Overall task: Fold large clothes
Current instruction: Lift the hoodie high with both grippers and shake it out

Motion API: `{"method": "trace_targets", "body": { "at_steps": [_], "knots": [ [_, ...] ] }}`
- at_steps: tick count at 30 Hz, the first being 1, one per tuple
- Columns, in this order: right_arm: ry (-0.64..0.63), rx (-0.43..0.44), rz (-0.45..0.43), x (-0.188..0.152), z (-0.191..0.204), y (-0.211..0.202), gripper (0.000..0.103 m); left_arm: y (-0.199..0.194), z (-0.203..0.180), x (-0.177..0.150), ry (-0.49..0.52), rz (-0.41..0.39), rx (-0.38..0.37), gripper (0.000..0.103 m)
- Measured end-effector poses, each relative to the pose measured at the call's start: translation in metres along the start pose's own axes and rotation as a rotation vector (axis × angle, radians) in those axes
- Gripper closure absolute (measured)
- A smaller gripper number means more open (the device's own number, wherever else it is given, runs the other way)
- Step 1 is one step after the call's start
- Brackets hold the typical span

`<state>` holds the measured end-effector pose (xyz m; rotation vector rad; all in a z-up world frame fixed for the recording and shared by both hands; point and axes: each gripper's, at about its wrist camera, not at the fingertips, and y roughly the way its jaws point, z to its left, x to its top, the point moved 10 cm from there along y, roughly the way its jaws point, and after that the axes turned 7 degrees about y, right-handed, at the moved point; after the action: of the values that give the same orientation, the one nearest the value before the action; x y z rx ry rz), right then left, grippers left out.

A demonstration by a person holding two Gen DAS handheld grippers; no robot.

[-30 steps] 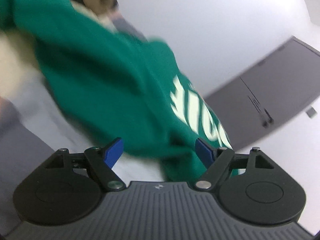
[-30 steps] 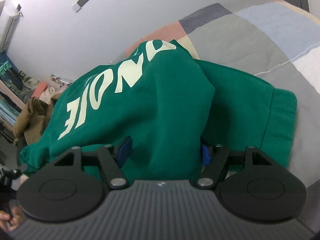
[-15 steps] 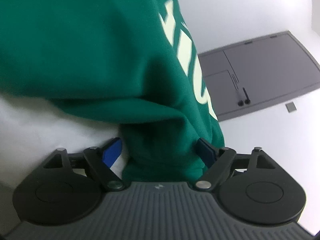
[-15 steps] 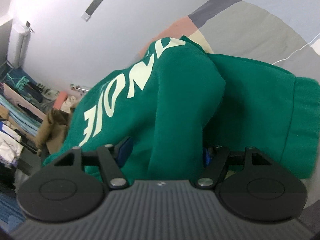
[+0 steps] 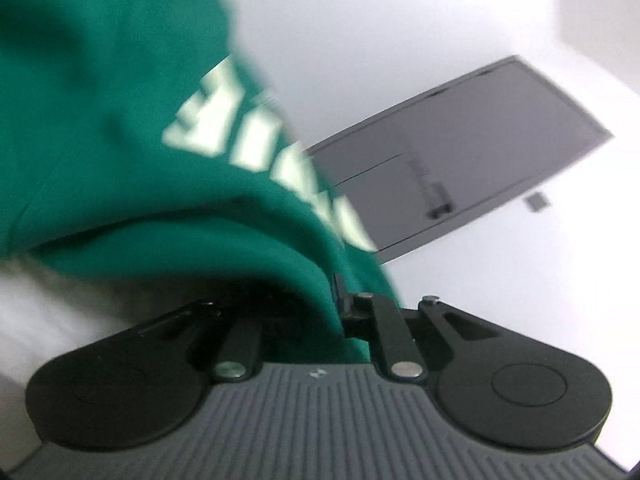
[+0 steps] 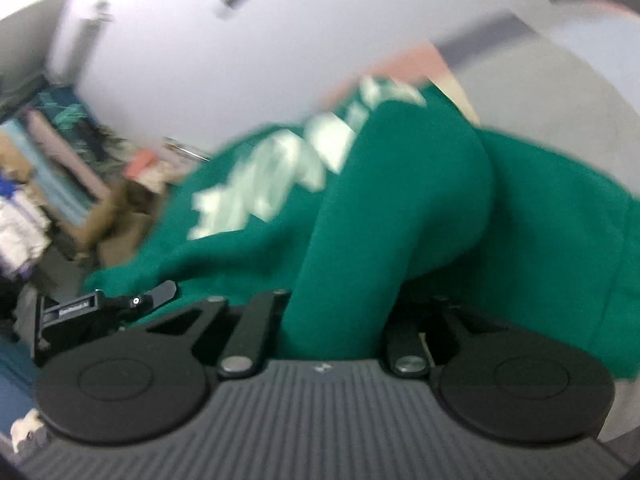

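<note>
A large green sweatshirt (image 5: 120,120) with pale block letters fills the upper left of the blurred left wrist view. My left gripper (image 5: 332,300) is shut on a fold of its fabric, and the pads are hidden by cloth. In the right wrist view the same sweatshirt (image 6: 400,200) rises from the bed in a hump, its lettering facing left. The jaws of my right gripper (image 6: 336,312) are closing, with a thick fold of green fabric pinched between them. Its fingertips are covered by the cloth.
A grey door (image 5: 460,160) and a white wall (image 5: 400,20) lie beyond the left gripper. A patchwork bed cover (image 6: 560,80) lies under the sweatshirt. Piles of clothes (image 6: 48,168) stand at the left, with a black mount piece (image 6: 100,308) low beside them.
Both grippers went from wide open around the green fabric to closed on it. The left gripper swung sideways, so the sweatshirt now hangs further left in its view. The right view shifted slightly.
</note>
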<state>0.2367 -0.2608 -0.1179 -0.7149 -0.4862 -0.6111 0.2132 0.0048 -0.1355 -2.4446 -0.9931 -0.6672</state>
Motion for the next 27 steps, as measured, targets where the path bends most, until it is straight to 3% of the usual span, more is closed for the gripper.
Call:
{"method": "trace_targets", "body": {
  "at_steps": [5,8,13,19,27],
  "knots": [
    [-0.102,0.13,-0.094,0.004,0.054,-0.044,0.086,-0.078,-0.063,0.013,0.185,-0.117,-0.038,0.09],
    [-0.127,0.237,-0.162,0.001,0.094,-0.075,0.086,-0.127,-0.086,0.015,0.214,-0.195,-0.061,0.09],
    [-0.221,0.288,-0.242,0.008,0.16,-0.113,0.086,-0.194,-0.124,0.036,0.284,-0.289,-0.05,0.09],
    [-0.348,0.317,-0.324,0.055,0.244,-0.165,0.086,-0.245,-0.209,0.085,0.426,-0.354,-0.004,0.091],
    [-0.494,0.409,-0.406,0.126,0.368,-0.238,0.086,-0.32,-0.341,0.164,0.563,-0.459,-0.034,0.091]
  ]
}}
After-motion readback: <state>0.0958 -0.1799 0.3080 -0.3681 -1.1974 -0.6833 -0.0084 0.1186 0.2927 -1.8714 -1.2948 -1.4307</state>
